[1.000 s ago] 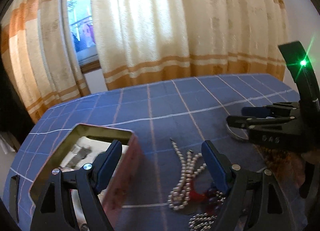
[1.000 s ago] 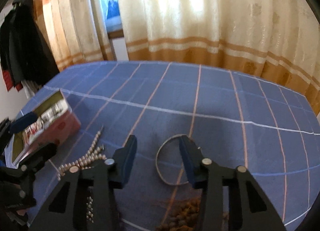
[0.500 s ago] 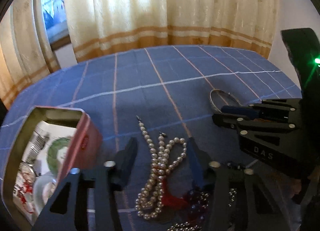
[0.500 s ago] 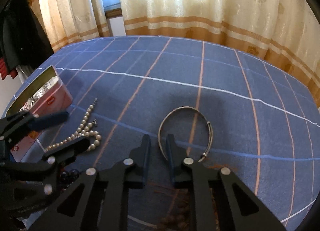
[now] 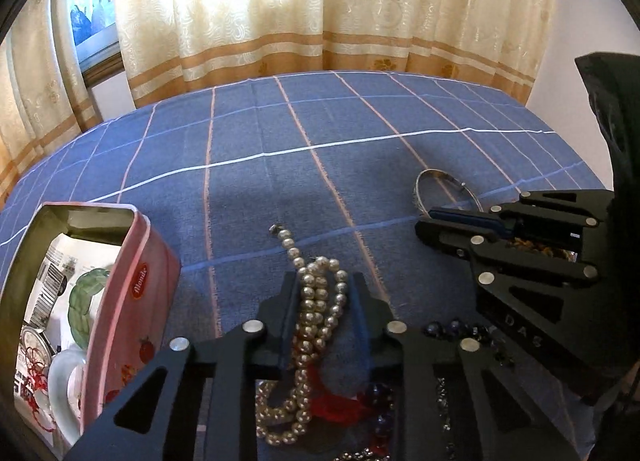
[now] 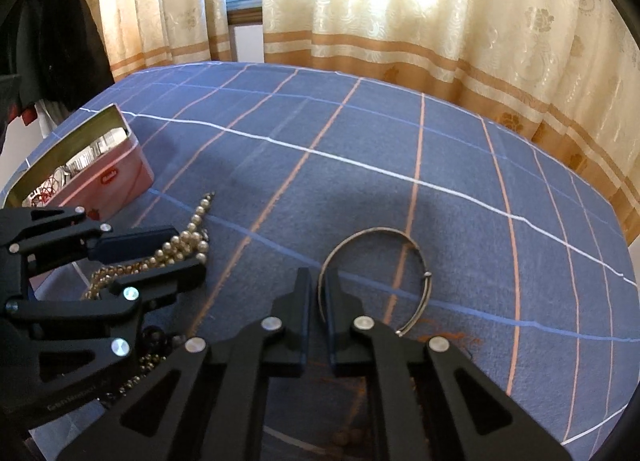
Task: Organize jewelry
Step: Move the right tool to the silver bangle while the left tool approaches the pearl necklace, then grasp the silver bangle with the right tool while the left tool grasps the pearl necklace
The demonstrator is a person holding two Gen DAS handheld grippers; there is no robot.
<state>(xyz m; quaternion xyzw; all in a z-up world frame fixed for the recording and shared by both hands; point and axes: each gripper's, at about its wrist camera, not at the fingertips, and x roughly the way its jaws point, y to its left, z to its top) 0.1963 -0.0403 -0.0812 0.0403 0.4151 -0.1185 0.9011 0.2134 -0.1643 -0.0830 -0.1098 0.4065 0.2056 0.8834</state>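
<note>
Where fingers straddle it, the pearl necklace [image 5: 318,301] is half hidden.

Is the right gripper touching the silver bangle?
Touching. In the right wrist view, the right gripper has its fingers closed on the silver bangle's near rim, with no gap visible either side.

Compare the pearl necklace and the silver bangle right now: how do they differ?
The pearl necklace is a limp beaded strand bunched in loops; the silver bangle is one thin rigid hoop lying flat. The left tongs straddle the necklace; the right tongs pinch the bangle's rim. Both lie on the blue cloth, outside the pink tin.
</note>
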